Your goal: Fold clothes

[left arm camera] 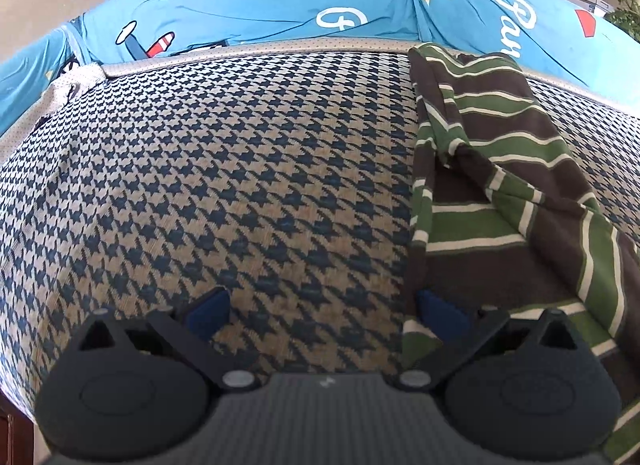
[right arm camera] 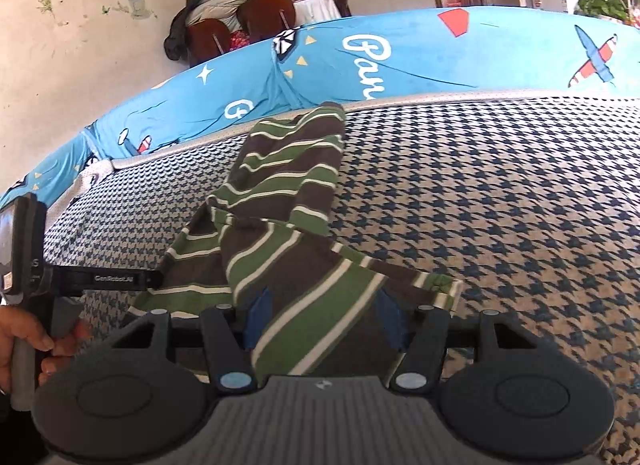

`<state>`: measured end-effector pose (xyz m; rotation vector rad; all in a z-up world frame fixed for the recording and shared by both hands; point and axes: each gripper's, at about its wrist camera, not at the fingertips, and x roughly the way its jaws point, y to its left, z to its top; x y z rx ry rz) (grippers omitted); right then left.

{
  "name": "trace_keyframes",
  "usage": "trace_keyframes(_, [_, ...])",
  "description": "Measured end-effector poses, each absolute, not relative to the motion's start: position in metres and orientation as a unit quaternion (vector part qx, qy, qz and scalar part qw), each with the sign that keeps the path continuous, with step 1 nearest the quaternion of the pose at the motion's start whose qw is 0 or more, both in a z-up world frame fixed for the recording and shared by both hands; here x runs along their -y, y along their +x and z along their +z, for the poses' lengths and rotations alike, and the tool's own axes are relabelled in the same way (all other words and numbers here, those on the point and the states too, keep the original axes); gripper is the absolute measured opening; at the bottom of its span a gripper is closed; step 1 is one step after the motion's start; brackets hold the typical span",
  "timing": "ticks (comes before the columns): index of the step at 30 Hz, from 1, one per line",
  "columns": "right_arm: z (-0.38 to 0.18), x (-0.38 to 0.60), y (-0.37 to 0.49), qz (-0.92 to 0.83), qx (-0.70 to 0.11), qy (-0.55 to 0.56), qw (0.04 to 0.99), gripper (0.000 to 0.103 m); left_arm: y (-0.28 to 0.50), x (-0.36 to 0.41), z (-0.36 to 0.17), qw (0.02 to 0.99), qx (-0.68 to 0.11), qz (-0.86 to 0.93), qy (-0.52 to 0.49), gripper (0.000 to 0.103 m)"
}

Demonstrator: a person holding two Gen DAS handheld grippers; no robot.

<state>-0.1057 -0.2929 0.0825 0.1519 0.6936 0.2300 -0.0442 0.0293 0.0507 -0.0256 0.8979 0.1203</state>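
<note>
Your left gripper (left arm camera: 324, 307) hangs with jaws apart over bare houndstooth cover (left arm camera: 224, 185), and the striped garment (left arm camera: 492, 193) starts just off its right finger, its long axis running away toward the blue backrest (left arm camera: 248, 1). Your right gripper (right arm camera: 324, 319) is nearer: jaws apart, cloth lying between them, unpinched.

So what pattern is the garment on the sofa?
Brown and green striped garment, thin white lines; right wrist view shows it best.

Open left gripper (left arm camera: 322, 311), striped garment (left arm camera: 492, 193), houndstooth cover (left arm camera: 224, 169)
</note>
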Motion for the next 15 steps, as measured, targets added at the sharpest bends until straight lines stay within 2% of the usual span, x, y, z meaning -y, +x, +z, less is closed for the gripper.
trace_keyframes(15, [0.058, 0.321, -0.09, 0.04, -0.34, 0.062, 0.938, 0.059, -0.064, -0.026, 0.058, 0.904, -0.42, 0.073, -0.034, 0.103])
